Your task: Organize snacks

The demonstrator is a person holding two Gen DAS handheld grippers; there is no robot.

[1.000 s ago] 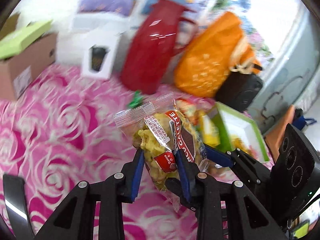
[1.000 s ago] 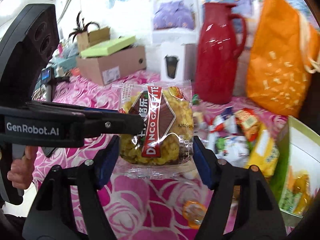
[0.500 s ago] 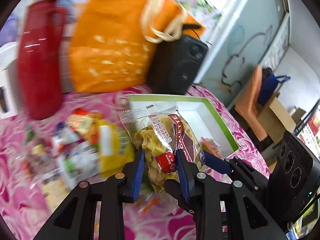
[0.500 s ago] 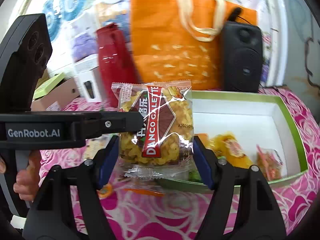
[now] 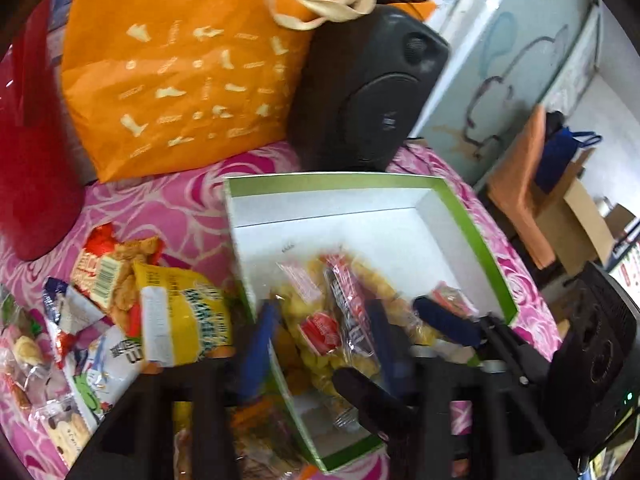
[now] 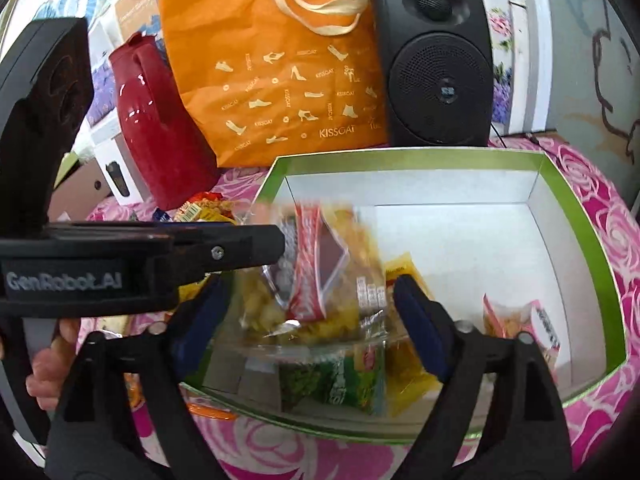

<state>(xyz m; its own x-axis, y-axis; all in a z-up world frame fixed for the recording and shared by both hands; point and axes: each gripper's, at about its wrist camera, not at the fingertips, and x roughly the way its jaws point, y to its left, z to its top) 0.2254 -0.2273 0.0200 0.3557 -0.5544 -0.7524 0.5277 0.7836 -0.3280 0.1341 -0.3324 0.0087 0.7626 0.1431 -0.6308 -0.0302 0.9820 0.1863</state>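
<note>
Now, as we see it, from the grippers outward:

Left gripper [image 5: 324, 344]: our blue pads sit either side of the clear snack packet [image 5: 332, 320]; the picture is blurred, so we cannot tell whether they pinch it or have let go.

Right gripper [image 6: 312, 316]: spread wide, its pads standing off both edges of the same packet [image 6: 320, 276], not touching it.

Snack packet: yellow crisps under a red band, tilted and blurred, over the near left part of the green box [image 6: 576, 208].

Green box: white inside, open on the bench [image 5: 168, 204]; a green packet [image 6: 336, 384] and a yellow one [image 6: 404, 360] lie at its near side, and a small pink-and-yellow packet [image 6: 520, 320] is near the right wall.

Left of the box: loose snacks in a heap [image 5: 120, 312] on the pink rose cloth, a yellow bag topmost, just beside the box wall.

Behind: a red jug [image 6: 160, 136], an orange tote bag [image 6: 280, 64] and a black speaker [image 6: 440, 64] in a row, the speaker just behind the box's far rim.

Hand [image 6: 48, 364]: fingers around the left gripper's handle, low at the left.
</note>
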